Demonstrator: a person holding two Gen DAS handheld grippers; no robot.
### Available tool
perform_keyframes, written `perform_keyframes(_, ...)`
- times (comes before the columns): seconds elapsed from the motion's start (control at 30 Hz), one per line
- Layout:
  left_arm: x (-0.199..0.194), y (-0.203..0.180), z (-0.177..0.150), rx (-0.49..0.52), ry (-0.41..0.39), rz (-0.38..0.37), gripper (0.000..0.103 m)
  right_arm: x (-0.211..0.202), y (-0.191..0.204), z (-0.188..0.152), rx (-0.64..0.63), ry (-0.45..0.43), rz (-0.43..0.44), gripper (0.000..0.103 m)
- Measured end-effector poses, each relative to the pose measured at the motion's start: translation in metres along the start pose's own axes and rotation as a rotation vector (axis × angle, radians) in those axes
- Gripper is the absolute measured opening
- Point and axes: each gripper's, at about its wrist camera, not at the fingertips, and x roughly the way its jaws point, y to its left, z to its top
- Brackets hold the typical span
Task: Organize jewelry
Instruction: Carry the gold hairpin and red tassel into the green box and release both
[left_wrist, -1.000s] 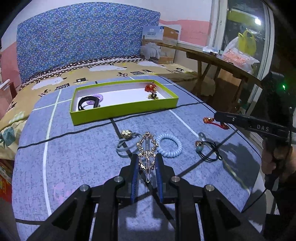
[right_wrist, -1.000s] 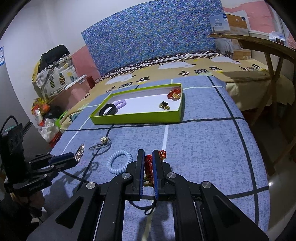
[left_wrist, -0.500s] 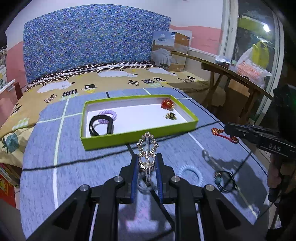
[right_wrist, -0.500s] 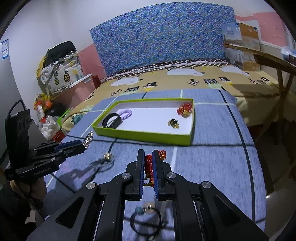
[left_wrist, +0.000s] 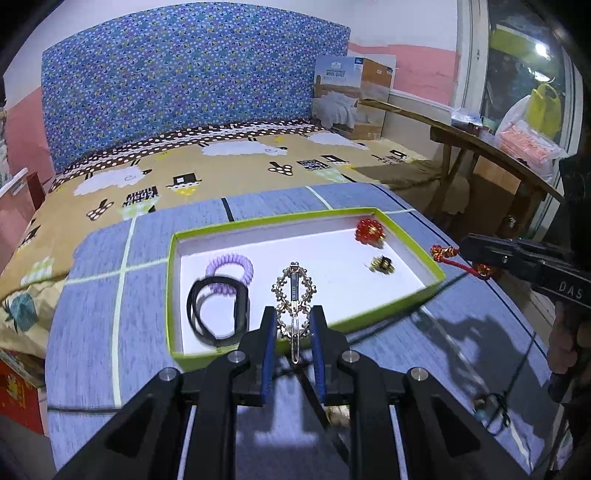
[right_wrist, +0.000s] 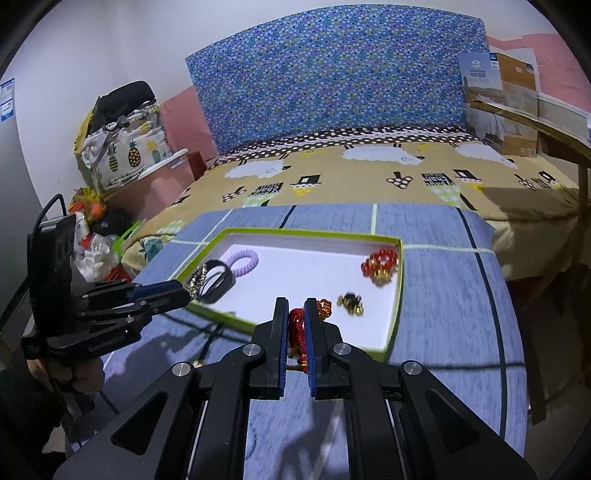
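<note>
Left wrist view: left gripper (left_wrist: 293, 323) clamps gold hair clip (left_wrist: 294, 291); right gripper (right_wrist: 296, 323) pinches red knot cord (right_wrist: 297, 328). Risk: early release misses green tray (left_wrist: 388, 310).

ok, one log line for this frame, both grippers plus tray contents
left gripper: shut on gold hair clip, over green tray | right gripper: shut on red knotted cord | in tray: purple coil tie, black band, red bead piece

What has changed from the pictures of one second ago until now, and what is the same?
Both grippers moved forward from the loose pieces to the green tray. The left gripper kept the gold hair clip, now at the tray's near wall. The right gripper kept the red knotted cord, now at the tray's near edge. Nothing was released. The purple coil tie and black band lie in the tray as before.
</note>
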Motion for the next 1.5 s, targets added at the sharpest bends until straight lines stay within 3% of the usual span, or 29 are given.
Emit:
perform_keyframes(0.43,0.06,0.014,0.037,0.009,0.062,0.021,0.018,0.066,-0.03,0.039,0.039,0.063,0.032,0.008)
perform_keyframes(0.87,0.104,0.01,0.043,0.03,0.161,0.037,0.018,0.121,-0.056,0.032,0.082,0.162,-0.017,0.008)
perform_keyframes(1.17,0.113,0.011,0.042,0.01,0.181,0.027,0.019,0.122,-0.066,0.027,0.104,0.195,-0.039,0.013)
perform_keyframes(1.4,0.106,0.007,0.039,0.016,0.159,0.006,0.019,0.109,-0.06,0.028,0.088,0.17,-0.017,0.015)
perform_keyframes(1.5,0.098,0.007,0.038,0.01,0.141,-0.009,0.019,0.102,-0.055,0.027,0.082,0.155,-0.009,0.021)
